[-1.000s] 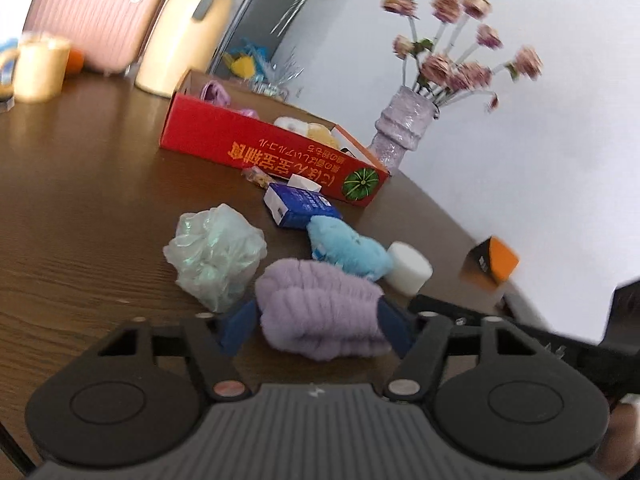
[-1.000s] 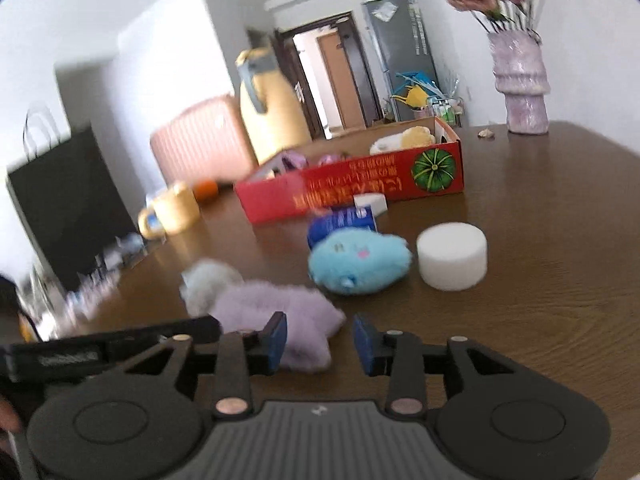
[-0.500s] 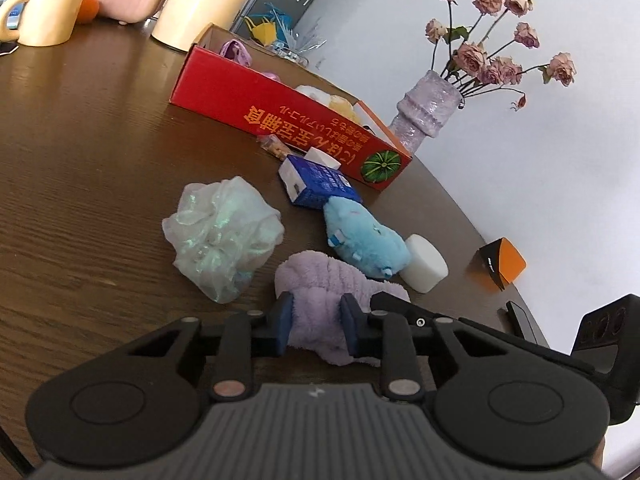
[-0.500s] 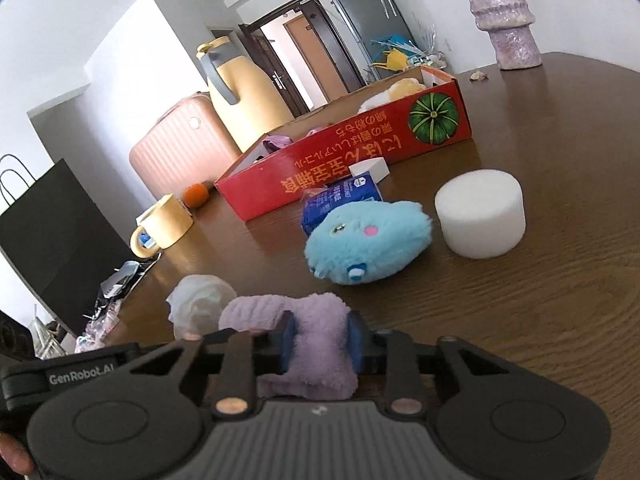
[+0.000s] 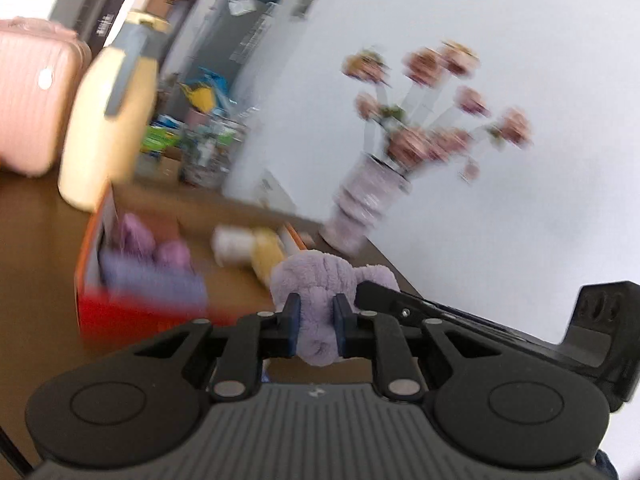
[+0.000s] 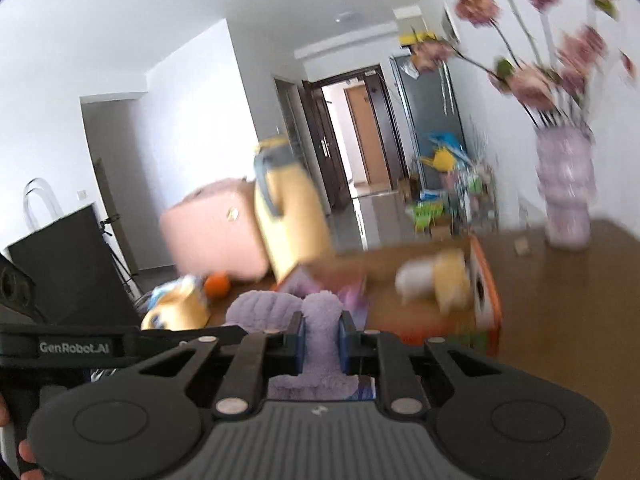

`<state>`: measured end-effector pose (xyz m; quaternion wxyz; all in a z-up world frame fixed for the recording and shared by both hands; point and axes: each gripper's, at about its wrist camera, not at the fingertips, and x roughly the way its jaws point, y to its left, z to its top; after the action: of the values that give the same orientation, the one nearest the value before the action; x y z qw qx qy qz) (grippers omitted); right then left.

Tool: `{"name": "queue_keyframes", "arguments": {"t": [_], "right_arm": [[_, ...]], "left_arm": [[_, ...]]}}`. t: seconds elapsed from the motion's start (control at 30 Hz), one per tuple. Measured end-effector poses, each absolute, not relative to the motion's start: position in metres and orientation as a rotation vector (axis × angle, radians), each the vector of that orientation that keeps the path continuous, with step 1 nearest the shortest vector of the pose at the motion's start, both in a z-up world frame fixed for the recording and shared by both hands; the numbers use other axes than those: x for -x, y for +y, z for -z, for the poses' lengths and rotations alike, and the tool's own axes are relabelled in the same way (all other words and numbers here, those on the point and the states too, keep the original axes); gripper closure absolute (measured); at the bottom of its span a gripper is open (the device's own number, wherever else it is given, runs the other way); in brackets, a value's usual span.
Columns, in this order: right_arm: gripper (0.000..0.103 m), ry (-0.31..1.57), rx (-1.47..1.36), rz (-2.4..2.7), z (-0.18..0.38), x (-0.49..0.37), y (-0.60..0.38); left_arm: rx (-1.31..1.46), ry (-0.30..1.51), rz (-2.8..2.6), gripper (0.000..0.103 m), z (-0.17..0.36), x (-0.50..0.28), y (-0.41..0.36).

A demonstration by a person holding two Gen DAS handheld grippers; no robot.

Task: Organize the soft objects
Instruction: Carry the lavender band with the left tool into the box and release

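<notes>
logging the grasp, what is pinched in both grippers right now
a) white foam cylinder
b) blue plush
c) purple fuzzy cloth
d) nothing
c: both views show the purple fuzzy cloth squeezed between the fingers of the left gripper and the right gripper.

Motion smears both views. In the left wrist view the red open-topped cardboard box point(image 5: 132, 300) at the lower left is a streak, its printing unreadable and its purple and yellow soft contents shapeless. The fuzzy lilac plush cloth point(image 5: 320, 284) is partly hidden behind the blue-padded fingers point(image 5: 291, 322). The pink hard-shell suitcase point(image 5: 28, 96) is cut by the left edge. In the right wrist view the dried pink flowers point(image 6: 532, 76) run past the upper right edge.
</notes>
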<state>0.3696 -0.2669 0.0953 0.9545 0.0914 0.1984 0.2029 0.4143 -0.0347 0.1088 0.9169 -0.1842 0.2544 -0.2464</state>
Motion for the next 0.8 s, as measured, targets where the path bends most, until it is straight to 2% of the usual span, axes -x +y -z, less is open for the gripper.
{"name": "queue_keyframes", "arguments": {"t": [0.2, 0.4, 0.8], "right_arm": [[0.087, 0.534, -0.2, -0.456, -0.116, -0.546, -0.253], [0.087, 0.756, -0.304, -0.452, -0.055, -0.694, -0.244], [0.087, 0.817, -0.133, -0.325, -0.004, -0.737, -0.217]], "left_arm": [[0.359, 0.57, 0.366, 0.088, -0.119, -0.551, -0.033], [0.391, 0.735, 0.305, 0.089, -0.061, -0.662, -0.034], [0.421, 0.932, 0.255, 0.092, 0.02, -0.711, -0.032]]}}
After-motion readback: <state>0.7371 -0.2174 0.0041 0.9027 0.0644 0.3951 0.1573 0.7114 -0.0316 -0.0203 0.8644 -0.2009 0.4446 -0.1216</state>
